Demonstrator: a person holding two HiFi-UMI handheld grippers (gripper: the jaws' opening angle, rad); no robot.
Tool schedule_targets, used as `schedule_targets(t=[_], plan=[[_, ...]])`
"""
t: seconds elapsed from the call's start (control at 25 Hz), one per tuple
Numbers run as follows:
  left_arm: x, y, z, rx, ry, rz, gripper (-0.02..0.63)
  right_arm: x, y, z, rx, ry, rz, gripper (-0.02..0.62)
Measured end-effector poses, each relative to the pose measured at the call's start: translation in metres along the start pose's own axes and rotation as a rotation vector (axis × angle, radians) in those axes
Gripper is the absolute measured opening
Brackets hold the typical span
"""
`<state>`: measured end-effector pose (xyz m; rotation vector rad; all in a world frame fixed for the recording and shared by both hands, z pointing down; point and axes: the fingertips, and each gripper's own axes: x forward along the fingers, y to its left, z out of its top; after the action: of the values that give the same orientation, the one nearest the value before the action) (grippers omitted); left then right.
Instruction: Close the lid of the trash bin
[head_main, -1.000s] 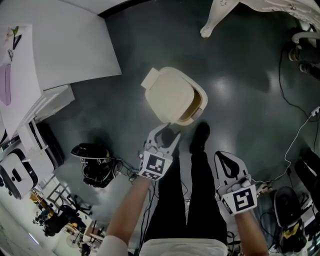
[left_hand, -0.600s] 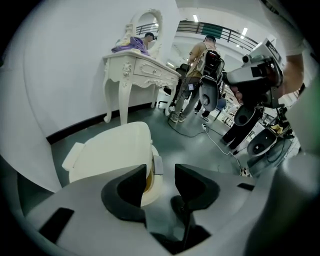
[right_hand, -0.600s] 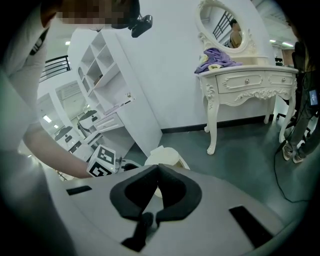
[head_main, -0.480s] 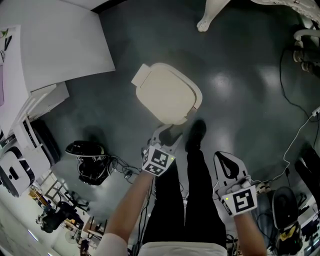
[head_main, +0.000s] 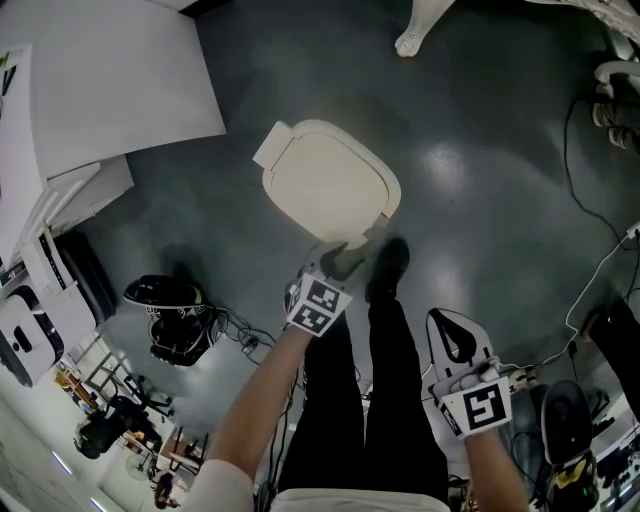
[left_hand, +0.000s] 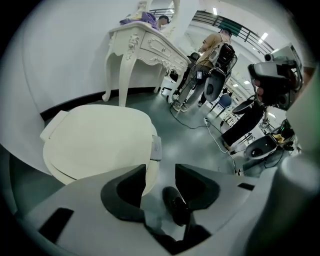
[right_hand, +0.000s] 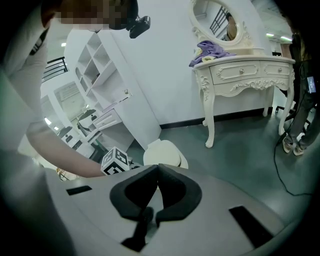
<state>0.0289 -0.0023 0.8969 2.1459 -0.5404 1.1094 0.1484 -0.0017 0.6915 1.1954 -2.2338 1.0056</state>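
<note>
The cream trash bin (head_main: 325, 185) stands on the dark floor with its lid (left_hand: 95, 137) lying flat on top. No gap shows under the lid. My left gripper (head_main: 337, 260) is at the bin's near edge, jaws open, and the lid's front rim shows just past the left jaw in the left gripper view (left_hand: 160, 170). Nothing is pinched between the pads. My right gripper (head_main: 455, 335) hangs lower right beside the person's leg, away from the bin, jaws shut and empty (right_hand: 158, 167). The bin (right_hand: 162, 152) shows small beyond them.
The person's black shoe (head_main: 386, 268) stands right beside the bin. A white ornate dressing table (right_hand: 240, 70) is behind, its leg (head_main: 410, 40) near the bin. White shelving (head_main: 90, 110) is at left, a black headset (head_main: 168, 310) and cables (head_main: 590, 290) lie on the floor.
The lid has come down from partly raised, with the bin's opening showing, to flat on the bin. My left gripper followed it down and forward. The right gripper sank a little.
</note>
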Motion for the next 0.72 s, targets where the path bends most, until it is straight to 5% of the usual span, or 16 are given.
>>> schedule_targets(t=[0.72], plan=[[0.027,0.012,-0.005,-0.145,0.100,0.005,0.178,0.006,-0.017,-0.004,0.012,-0.004,0.028,0.012]])
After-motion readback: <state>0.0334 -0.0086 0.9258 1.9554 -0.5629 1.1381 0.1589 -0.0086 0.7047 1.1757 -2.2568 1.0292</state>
